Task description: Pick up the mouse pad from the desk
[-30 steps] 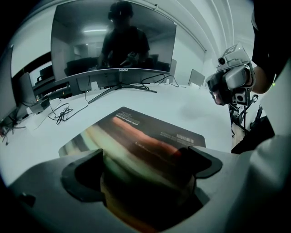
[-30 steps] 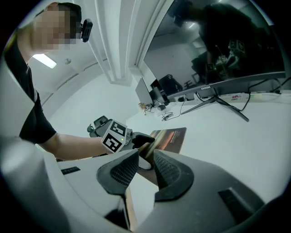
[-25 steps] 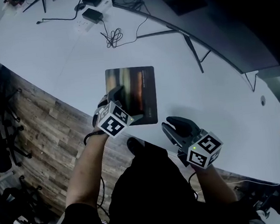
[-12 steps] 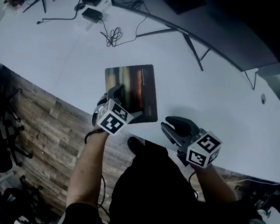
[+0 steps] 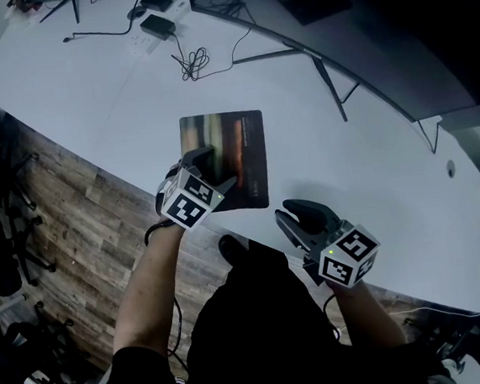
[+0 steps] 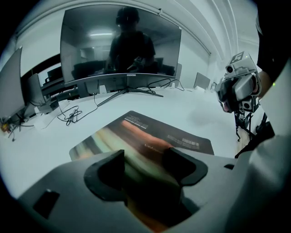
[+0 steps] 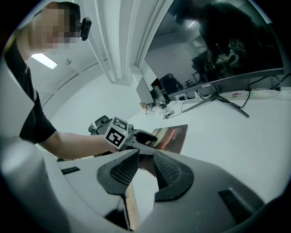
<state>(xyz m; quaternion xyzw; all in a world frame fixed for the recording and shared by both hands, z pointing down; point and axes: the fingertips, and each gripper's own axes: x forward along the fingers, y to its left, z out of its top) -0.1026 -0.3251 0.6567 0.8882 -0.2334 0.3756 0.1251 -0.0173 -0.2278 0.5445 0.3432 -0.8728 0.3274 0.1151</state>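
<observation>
Mouse pad (image 5: 234, 145) lay flat on the white tabletop (image 5: 373, 166), mid-span, with its near-left corner close to the tabletop's near edge.

Left gripper (image 5: 215, 174) sat over that near-left corner, angled down and toward the far side. Its jaws had just been closing and stood about half shut. A strip of the pad's near edge showed in the gap between them. I couldn't see either jaw biting on it, so I read it as not gripped yet.

Right gripper (image 5: 298, 217) hovered to the right over the tabletop's near edge, clear of the pad. Its jaws stood a narrow gap apart with nothing in them.

Handling, my read:
- **Material:** thin, light and floppy. The underside probably clings to the tabletop.
- **Grip from above:** there was no thickness to bite. Closing along the surface would only work if it bunched up a fold.
- **Better hold:** the near edge or near-left corner, since it was close to the lip. Slide it slightly over the lip, then put one jaw over and one under.
- **Once lifted:** a one-corner hold would let it droop, and the far-right corner would likely trail and drag.
- **Risk:** not fragile, and slip looked unlikely.

Cable bundle (image 5: 196, 64) lay well away on the far side, so no snag there.
</observation>
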